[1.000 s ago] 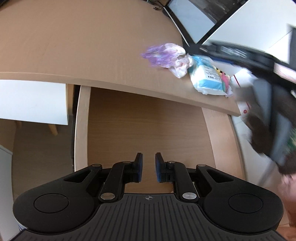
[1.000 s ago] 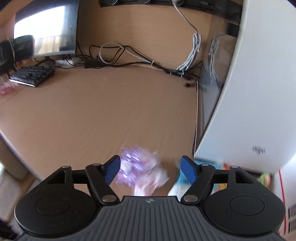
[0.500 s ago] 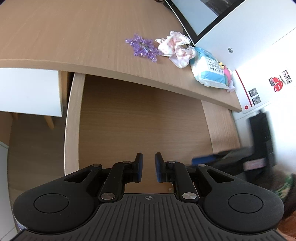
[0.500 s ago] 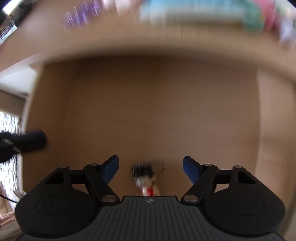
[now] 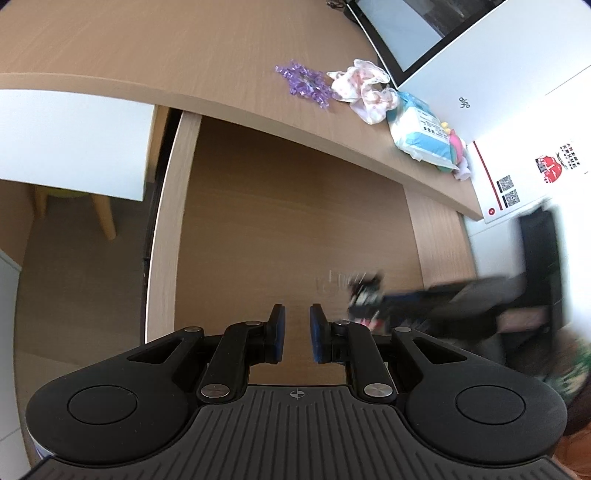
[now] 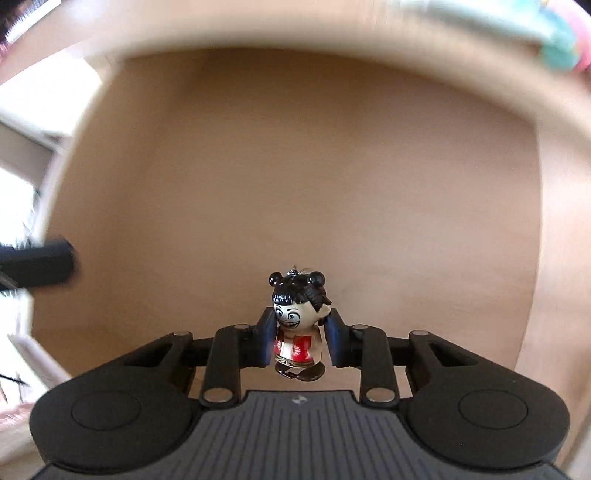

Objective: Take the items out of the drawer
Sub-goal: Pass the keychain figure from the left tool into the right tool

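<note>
The right gripper (image 6: pixel 300 341) is low inside the open drawer (image 6: pixel 332 177), its blue pads closed against both sides of a small figurine (image 6: pixel 299 325) — a doll with black hair buns, a wide grin and a red-and-white top. The doll stands upright between the pads, its base near the drawer floor; contact with the floor cannot be told. The left gripper (image 5: pixel 295 338) hovers above the near part of the same drawer, pointing in, its fingers drawn close with a narrow gap and nothing between them. To its right, the right gripper appears as a dark blurred shape with the doll at its tip.

The rest of the visible drawer floor is bare wood. Beyond it, the desk top (image 5: pixel 166 48) overhangs the far end of the drawer. On the desk lie a purple beaded ornament (image 5: pixel 304 84), a crumpled pink-and-white cloth (image 5: pixel 360 88) just beside it, and a light-blue packet (image 5: pixel 421 133) touching soft pink and yellow things — its print is too small to read. Farther right stands a white box (image 5: pixel 517 173) with QR codes and a red emblem; behind the cloth rises a monitor (image 5: pixel 402 33).
</note>
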